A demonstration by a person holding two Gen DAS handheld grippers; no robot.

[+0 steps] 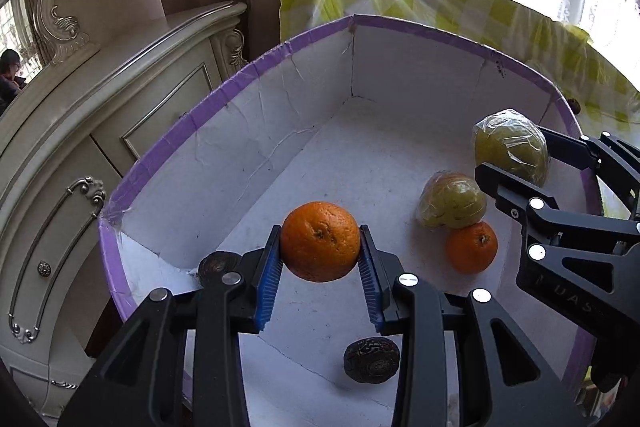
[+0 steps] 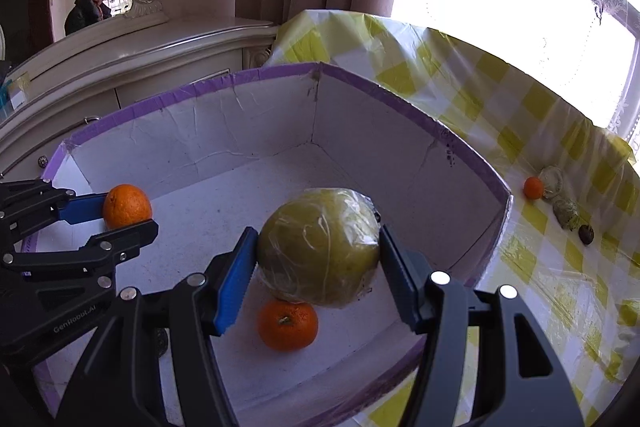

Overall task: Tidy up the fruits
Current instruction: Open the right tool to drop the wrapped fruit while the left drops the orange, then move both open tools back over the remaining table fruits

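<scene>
My left tongs (image 1: pixel 320 259) grip an orange (image 1: pixel 320 241) above the box (image 1: pixel 240 131); my right tongs (image 2: pixel 318 267) grip a wrapped pear (image 2: pixel 318 253).

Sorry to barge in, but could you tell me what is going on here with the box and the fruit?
A person is sorting fruit into a white cardboard box with two handheld grippers. The left gripper holds an orange over the box, and the right gripper holds a plastic-wrapped green fruit above it. Another orange, a second wrapped fruit and a dark round fruit already lie inside. A few small fruits remain on the checked tablecloth.
</scene>
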